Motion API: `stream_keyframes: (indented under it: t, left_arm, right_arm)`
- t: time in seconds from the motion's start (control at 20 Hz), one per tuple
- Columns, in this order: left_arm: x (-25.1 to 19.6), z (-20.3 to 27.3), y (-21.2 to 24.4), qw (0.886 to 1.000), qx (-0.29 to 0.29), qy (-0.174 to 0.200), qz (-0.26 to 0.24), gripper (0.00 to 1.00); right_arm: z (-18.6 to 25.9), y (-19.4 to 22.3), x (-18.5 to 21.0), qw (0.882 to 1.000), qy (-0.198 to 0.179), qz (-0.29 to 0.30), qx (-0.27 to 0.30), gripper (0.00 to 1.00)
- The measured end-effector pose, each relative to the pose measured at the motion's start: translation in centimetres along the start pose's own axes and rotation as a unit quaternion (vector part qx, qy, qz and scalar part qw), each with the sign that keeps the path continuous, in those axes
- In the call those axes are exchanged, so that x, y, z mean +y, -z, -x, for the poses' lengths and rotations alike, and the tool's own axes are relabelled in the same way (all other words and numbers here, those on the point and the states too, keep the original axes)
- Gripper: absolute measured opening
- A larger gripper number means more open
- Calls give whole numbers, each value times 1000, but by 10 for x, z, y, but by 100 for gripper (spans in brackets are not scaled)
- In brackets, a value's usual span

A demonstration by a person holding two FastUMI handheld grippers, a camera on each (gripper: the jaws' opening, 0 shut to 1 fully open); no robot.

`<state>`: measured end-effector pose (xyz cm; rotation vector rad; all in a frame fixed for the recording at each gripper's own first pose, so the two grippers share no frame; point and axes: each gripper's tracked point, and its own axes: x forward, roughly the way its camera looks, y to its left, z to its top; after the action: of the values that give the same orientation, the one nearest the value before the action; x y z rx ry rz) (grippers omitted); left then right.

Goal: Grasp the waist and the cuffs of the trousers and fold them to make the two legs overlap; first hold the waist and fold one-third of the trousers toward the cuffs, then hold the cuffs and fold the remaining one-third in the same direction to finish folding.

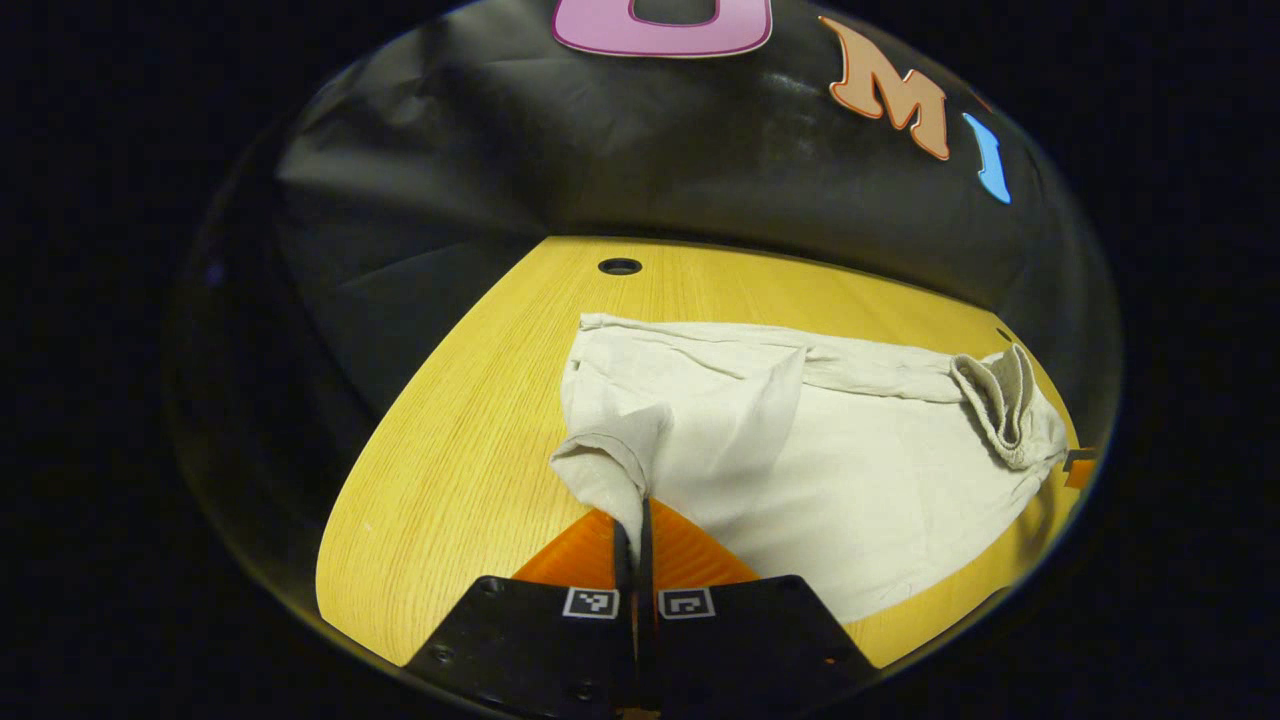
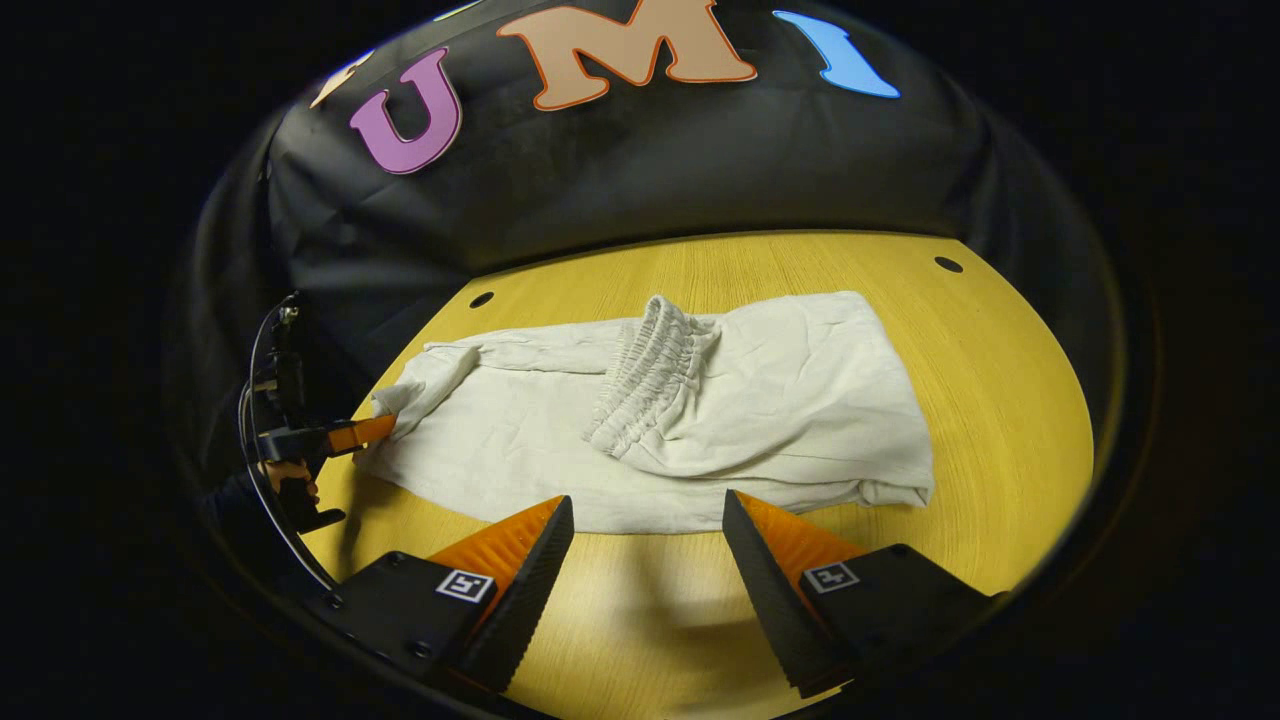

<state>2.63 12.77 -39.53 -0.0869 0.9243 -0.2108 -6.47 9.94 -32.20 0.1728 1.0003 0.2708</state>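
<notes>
Right gripper point(image 2: 648, 540) hangs with jaws wide over bare desk point(image 2: 1000, 400), the trousers point(image 2: 760, 420) just beyond at twelve o'clock, waist point(image 2: 645, 375) folded onto the legs. On my left gripper point(image 1: 637, 520) the jaws pinch a cuff point(image 1: 610, 460), lifted off the desk at the trousers' nine o'clock end.

Cloth on wood
Trousers point(image 2: 780, 400): matt, creased pale cloth w/ ribbed elastic waist point(image 2: 645, 375); table point(image 2: 1000, 400): smooth yellow wood-grain, slight sheen.
</notes>
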Motion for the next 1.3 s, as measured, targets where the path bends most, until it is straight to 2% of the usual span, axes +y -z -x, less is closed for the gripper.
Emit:
stream_keyframes:
  t: [0.15, 0.4, 0.75, 1.3]
  left_arm:
    - [-3, 5, -7, 1000, 15, -11, 20, 0]
    - [-33, 28, -44, 999, -21, 5, 30, 0]
    - [-102, 54, -90, 996, -65, 45, 33, 0]
    - [-231, 70, -140, 989, -101, 107, -15, 0]
  right_arm:
    - [6, -3, -4, 1000, -7, -6, -6, 97]
    - [19, -5, -26, 1000, -10, -4, -7, 97]
    - [36, -12, -56, 1000, -24, -12, -16, 97]
    - [67, -9, -111, 998, -23, -36, -38, 96]
